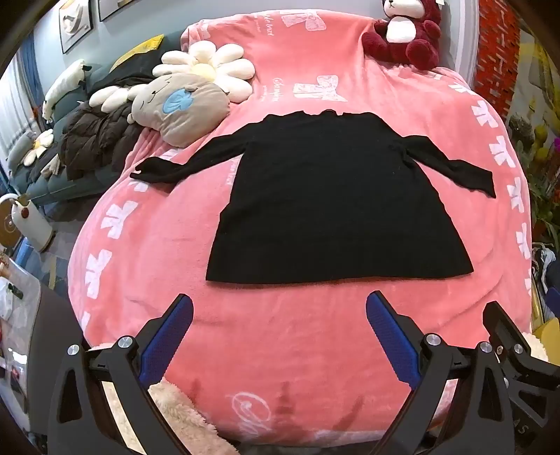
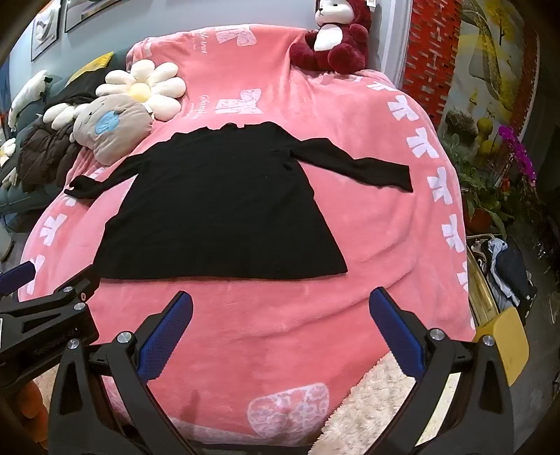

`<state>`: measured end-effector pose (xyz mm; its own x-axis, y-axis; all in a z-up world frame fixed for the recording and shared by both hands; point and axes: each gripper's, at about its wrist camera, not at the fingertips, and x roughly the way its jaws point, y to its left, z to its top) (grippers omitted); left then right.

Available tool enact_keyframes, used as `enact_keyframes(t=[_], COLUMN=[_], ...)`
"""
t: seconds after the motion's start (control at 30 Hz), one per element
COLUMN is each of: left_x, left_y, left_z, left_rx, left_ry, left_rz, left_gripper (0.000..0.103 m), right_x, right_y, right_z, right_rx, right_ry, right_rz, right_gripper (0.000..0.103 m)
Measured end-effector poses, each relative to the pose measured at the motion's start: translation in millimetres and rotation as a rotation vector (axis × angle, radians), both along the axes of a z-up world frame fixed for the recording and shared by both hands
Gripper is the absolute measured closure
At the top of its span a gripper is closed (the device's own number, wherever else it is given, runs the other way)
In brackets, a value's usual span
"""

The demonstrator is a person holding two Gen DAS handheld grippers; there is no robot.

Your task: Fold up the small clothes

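Both sets of tongs are spread wide with nothing between the blue pads. The left tongs (image 1: 279, 308) hover over bare pink blanket (image 1: 280, 350) just short of the hem, and the right tongs (image 2: 281, 306) sit the same way a bit further right, also off the fabric. From the right wrist view the left tool's black frame pokes in at the lower left.

The black long-sleeve top (image 1: 332, 196) lies flat on the blanket-covered bed, neckline away from the tongs, hem nearest them, both sleeves spread out to the sides.

Past it there's a grey plush pillow (image 1: 182, 108) and a daisy cushion (image 1: 210, 68) by the left sleeve, and a dark red teddy (image 1: 406, 31) at the far edge of the bed.

Container-wise: a yellow-rimmed bin (image 2: 504, 336) off the right side of the bed, with a pile of dark and light blue clothes (image 2: 504, 269) in it. Can't make out individual pieces.
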<state>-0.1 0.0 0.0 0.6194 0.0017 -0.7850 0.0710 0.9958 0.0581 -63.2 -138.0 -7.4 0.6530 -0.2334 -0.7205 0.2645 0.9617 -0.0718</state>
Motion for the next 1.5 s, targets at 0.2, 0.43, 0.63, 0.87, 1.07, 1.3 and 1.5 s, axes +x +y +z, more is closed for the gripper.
enact_keyframes(t=[0.2, 0.43, 0.63, 0.87, 1.07, 1.3, 1.5], left_x=[-3, -1, -2, -1, -1, -1, -1], left_y=[4, -1, 1, 2, 5, 6, 6], left_z=[0, -1, 1, -2, -3, -4, -4], left_rx=[-0.01, 0.001, -0.001, 0.003, -0.007, -0.006, -0.006], left_ry=[0.003, -0.001, -0.005, 0.002, 0.006, 0.006, 0.006], left_rz=[-0.005, -0.005, 0.001, 0.002, 0.005, 0.003, 0.001], left_gripper=[0.007, 0.007, 0.007, 0.006, 0.005, 0.005, 0.005], right_x=[1, 4, 2, -3, -5, -4, -3], right_y=[0, 3, 5, 8, 6, 6, 7], right_z=[-1, 5, 9, 6, 3, 2, 0], right_rx=[0.0, 0.0, 0.005, 0.008, 0.012, 0.014, 0.015], right_ry=[0.001, 0.002, 0.0, -0.003, -0.005, -0.004, -0.006], right_rz=[-0.001, 0.006, 0.007, 0.012, 0.011, 0.013, 0.011], right_gripper=[0.005, 0.005, 0.005, 0.005, 0.005, 0.005, 0.005])
